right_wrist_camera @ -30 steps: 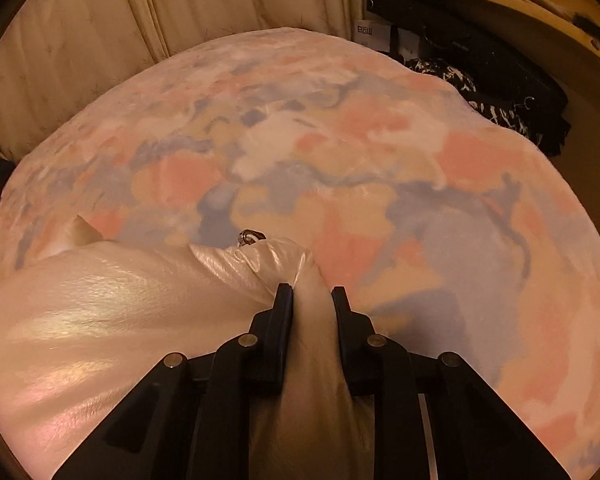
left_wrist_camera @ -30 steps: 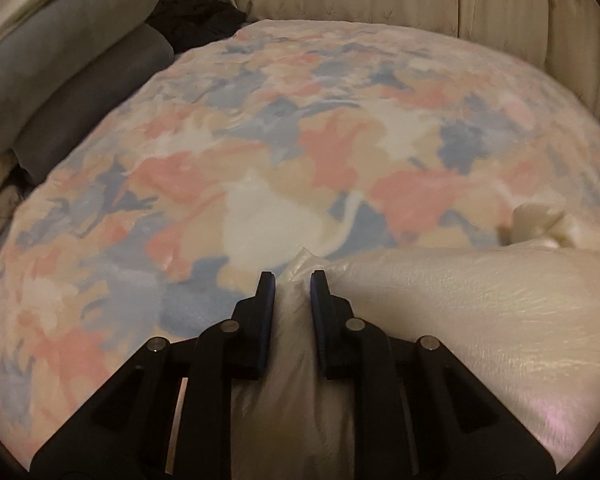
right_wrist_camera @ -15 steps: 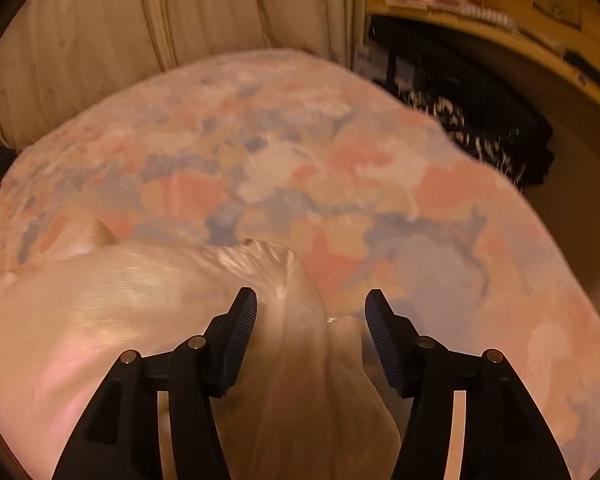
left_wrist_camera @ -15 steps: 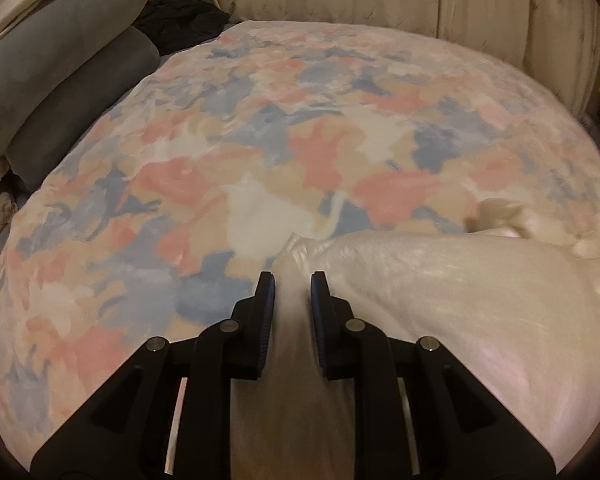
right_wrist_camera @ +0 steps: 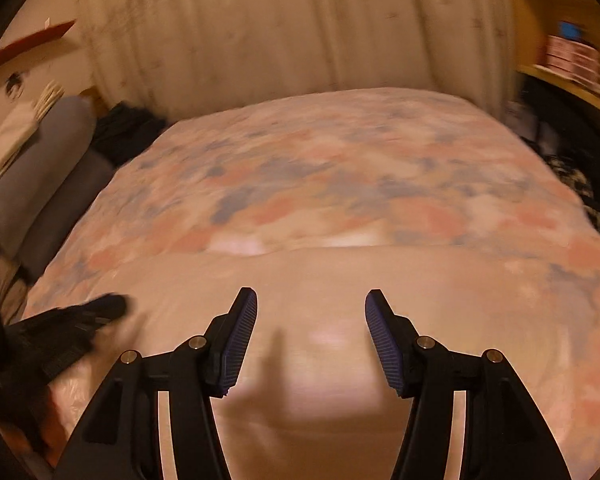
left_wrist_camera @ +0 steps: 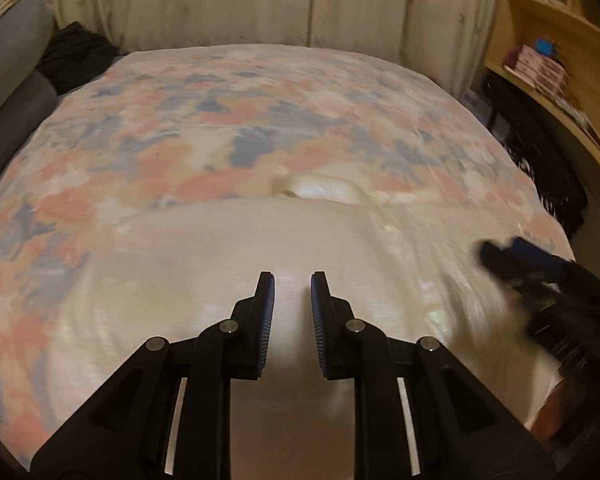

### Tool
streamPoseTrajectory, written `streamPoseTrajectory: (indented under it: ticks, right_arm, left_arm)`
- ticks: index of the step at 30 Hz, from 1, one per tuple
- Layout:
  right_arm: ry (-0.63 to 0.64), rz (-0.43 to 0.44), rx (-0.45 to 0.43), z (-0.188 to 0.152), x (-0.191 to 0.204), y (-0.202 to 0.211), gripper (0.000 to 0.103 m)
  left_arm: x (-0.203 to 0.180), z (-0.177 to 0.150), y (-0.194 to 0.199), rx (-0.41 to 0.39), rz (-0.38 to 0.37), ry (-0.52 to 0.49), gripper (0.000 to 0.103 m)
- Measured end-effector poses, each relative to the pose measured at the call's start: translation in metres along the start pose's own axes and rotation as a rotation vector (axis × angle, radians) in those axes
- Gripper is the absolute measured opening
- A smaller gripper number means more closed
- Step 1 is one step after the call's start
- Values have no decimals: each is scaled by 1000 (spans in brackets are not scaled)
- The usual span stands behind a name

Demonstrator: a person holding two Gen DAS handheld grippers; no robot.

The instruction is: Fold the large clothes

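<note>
- The garment [left_wrist_camera: 236,264], a large pale, shiny piece of cloth, lies spread on the near part of the bed [left_wrist_camera: 228,128]; its far edge runs straight across the bed's width.
- A small bunched fold [left_wrist_camera: 324,192] of the same pale cloth sits just beyond that edge, near the middle.
- The left gripper [left_wrist_camera: 292,300] hangs over the garment with its jaws narrow. Shiny cloth shows in the slim gap between them, but I cannot tell whether it is pinched or simply lies below.
- The right gripper [right_wrist_camera: 311,320] stands with its jaws wide apart above the cloth, with nothing between the ribbed pads [right_wrist_camera: 240,344]. Its shadow falls on the garment underneath.
- Each gripper shows as a dark blur at the edge of the other's view, so the two are side by side over the near end of the garment.
- The bed has a cover patched in pink, blue and cream.
- Grey pillows [right_wrist_camera: 40,168] and a dark heap of cloth [left_wrist_camera: 78,54] lie at its left side.
- Pale curtains [left_wrist_camera: 284,0] hang behind it.
- A wooden shelf [left_wrist_camera: 556,92] with boxes stands on the right.
</note>
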State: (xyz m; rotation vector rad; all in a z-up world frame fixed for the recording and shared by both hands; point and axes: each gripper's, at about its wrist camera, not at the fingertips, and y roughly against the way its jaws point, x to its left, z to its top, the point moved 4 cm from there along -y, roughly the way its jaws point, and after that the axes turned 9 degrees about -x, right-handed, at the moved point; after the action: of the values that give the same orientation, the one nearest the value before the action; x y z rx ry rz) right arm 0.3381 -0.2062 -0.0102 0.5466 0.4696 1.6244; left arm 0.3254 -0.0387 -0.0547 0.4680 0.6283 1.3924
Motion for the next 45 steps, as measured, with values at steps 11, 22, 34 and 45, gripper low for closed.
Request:
streamPoseTrajectory:
  ticks: [11,22,34,45]
  right_arm:
    - [2,-210,59,-35,-69,-60,57]
    - [-123,-291,51,-17,-161,-33,57]
    - [-113,-166,80,-29,-63,-53,57]
    - [-52,-219,47,-59,-50,-92,61]
  left_arm:
    - [27,-15,-62,-13,191,-66,16]
    - [51,0,-62,37,152,40,16]
    - [-18,-10,-88,-5,149,-90,17]
    - [-2,-37,-114,-42,74,-11,17]
